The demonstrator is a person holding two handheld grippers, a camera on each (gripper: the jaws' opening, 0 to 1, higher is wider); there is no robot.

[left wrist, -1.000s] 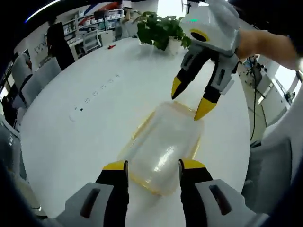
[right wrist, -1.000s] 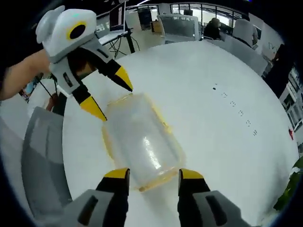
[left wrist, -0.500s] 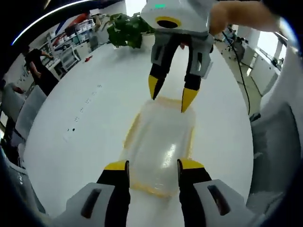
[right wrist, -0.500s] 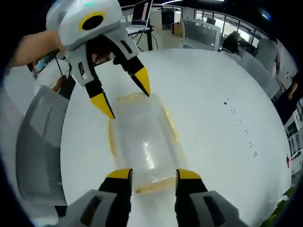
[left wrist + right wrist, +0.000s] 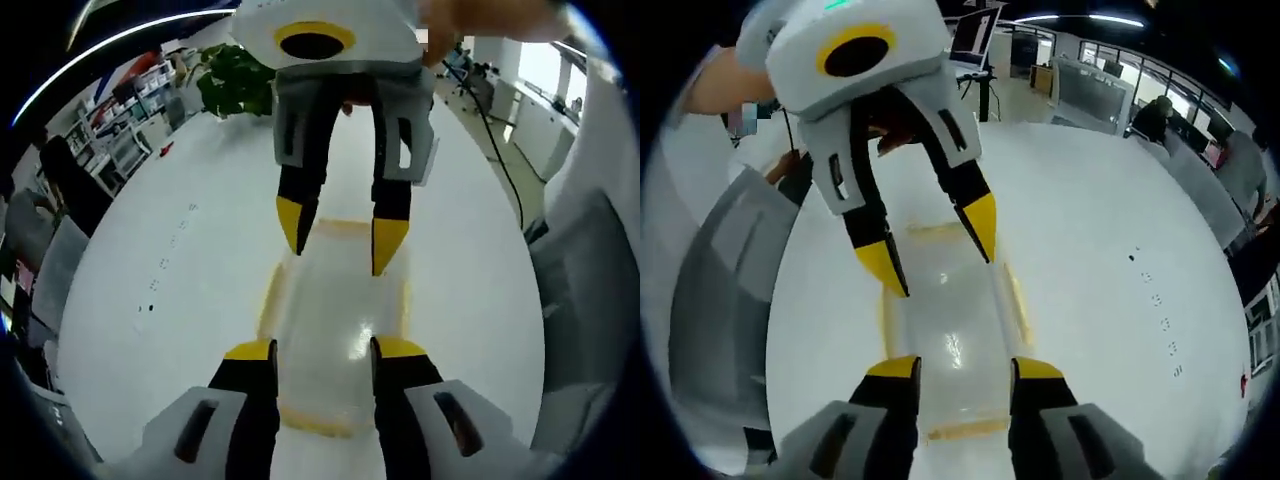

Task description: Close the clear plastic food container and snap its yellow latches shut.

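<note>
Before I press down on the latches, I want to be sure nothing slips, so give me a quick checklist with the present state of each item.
1. Lid on the clear container: seems to cover it; whether it is fully seated, cannot tell.
2. Container flat on the white table: ok.
3. Left gripper open, with a finger on either side of the near end: ok.
4. Right gripper open and straddling the opposite end: ok.
5. Yellow latches along the rim snapped shut: cannot tell, they look blurred.
6. Table around the container free of obstacles: ok; the potted plant stands far off.
</note>
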